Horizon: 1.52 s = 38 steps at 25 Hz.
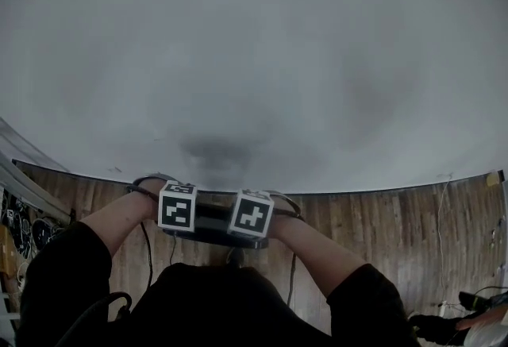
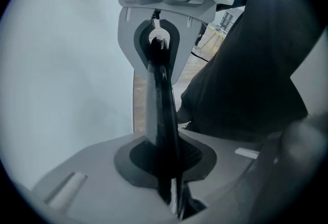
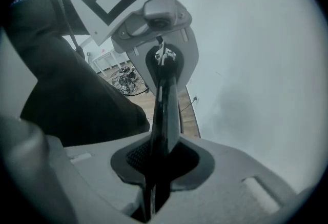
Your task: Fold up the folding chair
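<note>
Two hand-held grippers face each other at close range, just in front of the person's chest. The left hand-held gripper [image 2: 165, 164] is clenched on one end of a thin dark bar of the chair [image 2: 156, 100]. The right hand-held gripper [image 3: 160, 161] is clenched on the other end, so the bar bridges the short gap between them. Only this bar of the chair is clearly in view. Seen edge-on, it is narrow, flat-sided, black and glossy, with a pale sheen down one face. Each hand-held gripper's jaws are broad, rounded, smooth grey plastic. Their black pads, finely textured, press against the bar from both sides. A white cube with black square markers tops each one: the left cube [image 1: 177, 206] and the right cube [image 1: 252, 213] sit almost side by side. Black sleeves [image 1: 55, 274] cover the upper arms. Beyond, a plain matte white wall [image 1: 254, 44] fills the far scene. A floor [image 1: 381, 226] of brown wooden planks runs along its foot.
</note>
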Motion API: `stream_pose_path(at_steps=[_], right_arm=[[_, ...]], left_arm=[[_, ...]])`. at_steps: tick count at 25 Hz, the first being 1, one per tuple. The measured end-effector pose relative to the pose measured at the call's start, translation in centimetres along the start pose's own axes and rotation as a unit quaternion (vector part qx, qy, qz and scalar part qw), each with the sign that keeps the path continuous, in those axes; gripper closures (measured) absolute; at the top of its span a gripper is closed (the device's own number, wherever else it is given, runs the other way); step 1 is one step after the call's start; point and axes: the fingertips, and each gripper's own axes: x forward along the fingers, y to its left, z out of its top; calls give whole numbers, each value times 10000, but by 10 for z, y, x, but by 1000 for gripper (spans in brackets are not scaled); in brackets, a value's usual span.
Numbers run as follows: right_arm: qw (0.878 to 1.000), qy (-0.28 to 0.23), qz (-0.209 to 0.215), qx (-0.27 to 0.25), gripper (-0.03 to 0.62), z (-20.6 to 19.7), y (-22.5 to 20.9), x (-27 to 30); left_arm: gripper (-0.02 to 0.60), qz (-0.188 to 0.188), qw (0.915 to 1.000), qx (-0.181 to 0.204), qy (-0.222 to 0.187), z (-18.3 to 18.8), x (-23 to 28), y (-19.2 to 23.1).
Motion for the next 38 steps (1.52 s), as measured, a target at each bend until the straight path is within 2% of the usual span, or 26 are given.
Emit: stream_pose_path(at_steps=[3,10,20,30,35,38], right_arm=[[9998,70,68,-189,530,-1,-13,1],[9987,230,73,-438,528,1,-38,6],[9986,317,123,-406,528,-7,-64,15],[9987,64,106,-487,520,11,-67,22],[9988,-99,-173,-455,507,9,-72,19],[9979,-198,-496,-362,457,4,-82,12]], left_arm=[[523,100,9996,-253,-15,-1,2,12],[523,219,9982,-559,-18,-9,6,33],[522,203,9977,-649,-14,-11,18,59],[518,196,9972,-728,20,-30,17,61],[514,204,9972,-725,1,-31,16,63],[506,251,9974,-668,-38,-31,14,66]])
